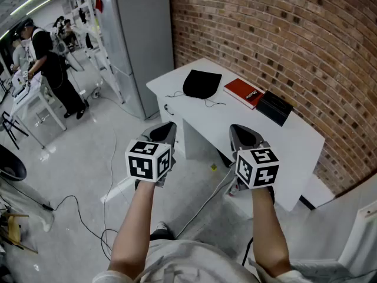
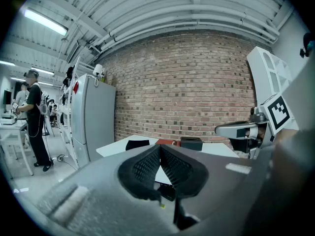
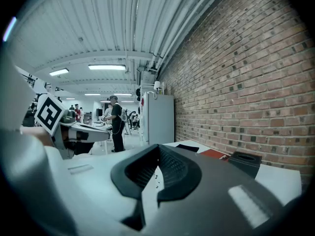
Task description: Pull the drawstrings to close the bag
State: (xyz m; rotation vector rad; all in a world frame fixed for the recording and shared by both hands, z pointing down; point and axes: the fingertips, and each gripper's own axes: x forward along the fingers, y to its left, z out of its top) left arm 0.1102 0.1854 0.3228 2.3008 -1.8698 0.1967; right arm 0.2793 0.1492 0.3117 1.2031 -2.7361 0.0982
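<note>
Left gripper [image 1: 167, 126] and right gripper [image 1: 237, 130] hang level over the floor, short of the table [image 1: 297, 143], each with jaws pressed together on nothing. On the table's far end lies the bag [image 1: 201, 84], drawstrings [image 1: 215, 103] trailing loose. Just beside it lie a book [image 1: 242, 92] and a box [image 1: 274, 107], along the wall [image 1: 283, 34]. A cable [image 1: 112, 170] crosses the floor.

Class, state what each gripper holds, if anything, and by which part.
Nothing is held. The left gripper and right gripper are both shut and empty, short of the table where the black bag lies untouched.
</note>
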